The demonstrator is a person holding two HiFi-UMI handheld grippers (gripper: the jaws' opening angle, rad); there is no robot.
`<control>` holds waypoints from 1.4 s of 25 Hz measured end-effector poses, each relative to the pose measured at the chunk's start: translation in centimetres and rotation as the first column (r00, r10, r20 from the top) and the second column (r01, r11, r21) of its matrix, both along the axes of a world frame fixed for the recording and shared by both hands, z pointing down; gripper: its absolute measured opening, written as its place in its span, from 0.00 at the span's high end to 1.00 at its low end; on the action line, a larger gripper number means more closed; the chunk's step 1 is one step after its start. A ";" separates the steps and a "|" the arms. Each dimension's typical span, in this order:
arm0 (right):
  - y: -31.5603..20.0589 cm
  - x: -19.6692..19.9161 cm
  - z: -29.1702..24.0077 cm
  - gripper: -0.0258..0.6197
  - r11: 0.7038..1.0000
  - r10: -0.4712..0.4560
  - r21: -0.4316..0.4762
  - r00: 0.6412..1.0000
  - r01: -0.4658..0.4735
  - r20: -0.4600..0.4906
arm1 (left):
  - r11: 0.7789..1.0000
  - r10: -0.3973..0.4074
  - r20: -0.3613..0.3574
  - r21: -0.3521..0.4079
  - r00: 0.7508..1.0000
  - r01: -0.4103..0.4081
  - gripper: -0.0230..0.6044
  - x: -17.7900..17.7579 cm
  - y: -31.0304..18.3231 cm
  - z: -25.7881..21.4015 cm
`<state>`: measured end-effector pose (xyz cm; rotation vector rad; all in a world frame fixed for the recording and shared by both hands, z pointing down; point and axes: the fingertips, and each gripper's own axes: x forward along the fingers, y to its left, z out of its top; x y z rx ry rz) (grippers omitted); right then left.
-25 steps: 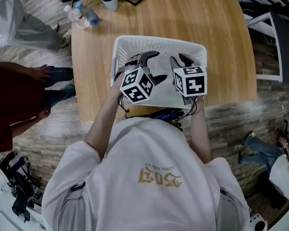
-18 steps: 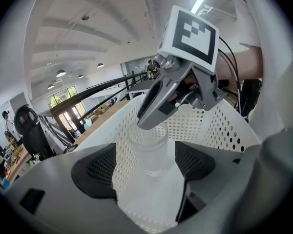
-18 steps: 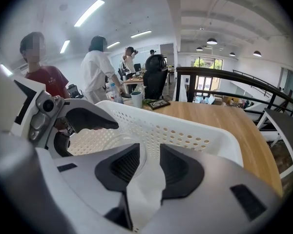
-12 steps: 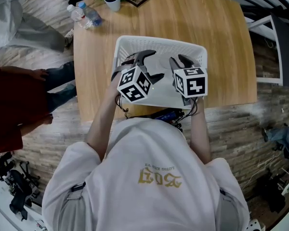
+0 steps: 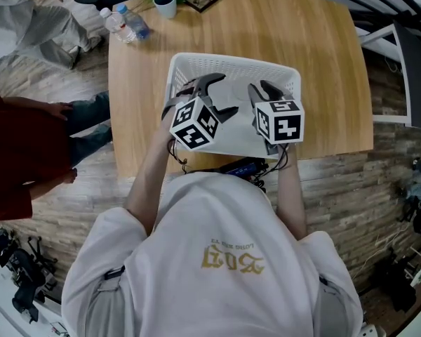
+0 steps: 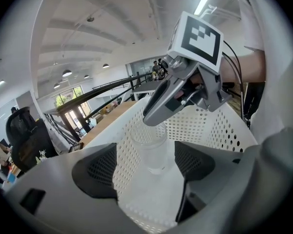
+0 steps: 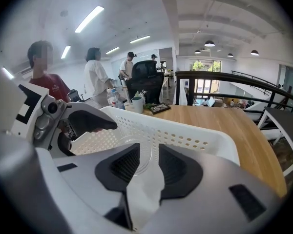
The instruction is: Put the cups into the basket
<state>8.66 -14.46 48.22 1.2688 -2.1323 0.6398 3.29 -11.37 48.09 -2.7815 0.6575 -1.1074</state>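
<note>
Where both tools hang low over the white basket (image 5: pixel 231 58), the right gripper (image 5: pixel 263 90) is the nearer one to the clear cup (image 6: pixel 151 152): its fingers (image 6: pixel 161 106) are drawn almost together and appear to pinch the cup's wall at the rim, one tip lying across the mouth. The left gripper (image 5: pixel 214 97) has its fingers spread wide and holds nothing. From it the cup lies straight ahead, in line with the gap between the two pads but beyond their tips. The cup stands upright inside the basket, its long axis vertical, close to the perforated side wall; whether its base rests on the basket floor cannot be told. Judged from this, the coming move turns on the right fingers parting and lifting clear along that vertical axis. Beyond the basket, at the far edge of the table (image 5: pixel 302 41), stand a mug (image 5: pixel 162 1) and water bottles (image 5: pixel 123 23).
</note>
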 end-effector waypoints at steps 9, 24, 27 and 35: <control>0.1 0.0 -1.8 0.78 0.998 0.005 0.065 1.000 -0.007 0.030 | 0.993 -0.113 -0.202 -0.068 0.973 0.101 0.62 -0.4 -0.4 -2.4; 0.7 0.7 -3.3 0.94 0.989 0.014 0.147 0.999 -0.019 0.034 | 0.941 -0.336 -0.425 -0.118 0.841 0.317 0.95 -3.2 -2.9 -5.7; 0.7 0.7 -4.0 0.94 0.982 0.014 0.187 0.999 -0.021 0.040 | 0.935 -0.349 -0.445 -0.105 0.825 0.339 0.95 -3.4 -3.1 -6.6; 1.4 1.3 -8.4 0.94 0.916 0.040 0.394 0.995 -0.073 0.092 | 0.924 -0.321 -0.566 -0.011 0.759 0.383 0.95 -3.7 -2.4 -11.0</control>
